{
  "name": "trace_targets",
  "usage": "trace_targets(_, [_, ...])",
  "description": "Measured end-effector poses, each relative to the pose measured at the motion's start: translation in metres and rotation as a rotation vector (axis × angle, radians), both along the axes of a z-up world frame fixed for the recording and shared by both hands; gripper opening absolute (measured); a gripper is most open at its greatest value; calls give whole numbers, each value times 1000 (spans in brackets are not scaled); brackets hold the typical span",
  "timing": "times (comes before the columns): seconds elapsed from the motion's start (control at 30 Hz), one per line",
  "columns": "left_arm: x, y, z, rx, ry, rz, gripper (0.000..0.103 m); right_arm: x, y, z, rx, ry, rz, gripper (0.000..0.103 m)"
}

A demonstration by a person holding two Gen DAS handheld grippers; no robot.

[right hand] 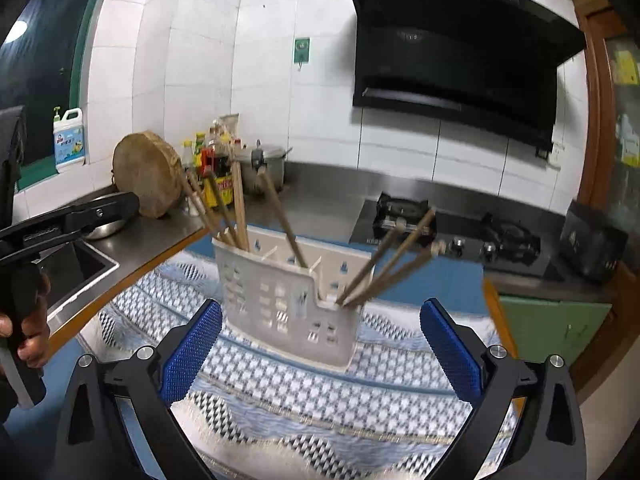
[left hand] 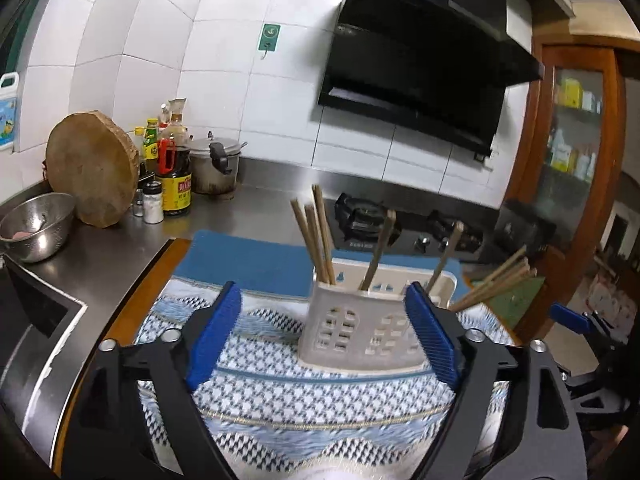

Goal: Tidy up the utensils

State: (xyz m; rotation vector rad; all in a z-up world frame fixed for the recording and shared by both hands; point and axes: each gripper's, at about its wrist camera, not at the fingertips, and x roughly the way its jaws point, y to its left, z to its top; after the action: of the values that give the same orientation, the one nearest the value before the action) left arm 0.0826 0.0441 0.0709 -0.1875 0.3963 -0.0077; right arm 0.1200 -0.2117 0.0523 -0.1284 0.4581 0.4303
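- Left gripper [left hand: 322,334]: fingers spread, holding nothing.
- Right gripper [right hand: 320,352]: fingers spread, holding nothing.
- Holder [left hand: 360,320] stands on the cloth [left hand: 312,404], just ahead of both grippers.
- Chopsticks [left hand: 320,236] lean inside the holder.

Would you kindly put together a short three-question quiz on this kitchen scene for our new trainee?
1. True or false: the left gripper is shut on a chopstick.
2. What does the white utensil holder stand on? A) the bare steel counter B) the patterned cloth C) the gas stove
3. Fill in: leaning against the tiled wall beside the sauce bottles is a round wooden ____.

Key:
1. False; both it and the right gripper are open and hold nothing, and the chopsticks sit in the holder.
2. B
3. chopping board
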Motion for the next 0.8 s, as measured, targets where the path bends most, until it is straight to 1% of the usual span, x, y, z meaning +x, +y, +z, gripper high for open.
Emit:
trace_targets(0.1, [-8,-5,-5,29,23,8,94,-5,1,-11,5,48,-8,96])
trace_targets(0.3, [-18,-16,-15,88,73,14,98,-11,-2,-25,9,105,-24,96])
trace_targets(0.53, [-23,-18,-24,98,130,20,98,-15,-10,-36,11,155,-47,96])
trace_targets(0.6, [-27,-19,-25,105,128,19,98,-16,-12,-37,9,160,-54,96])
trace_targets(0.73, [-36,-24,-27,170,119,63,98,-16,-15,-40,11,178,-62,96])
trace_targets(0.8, [-37,-24,-28,166,131,51,98,-16,-16,-41,11,185,-63,96])
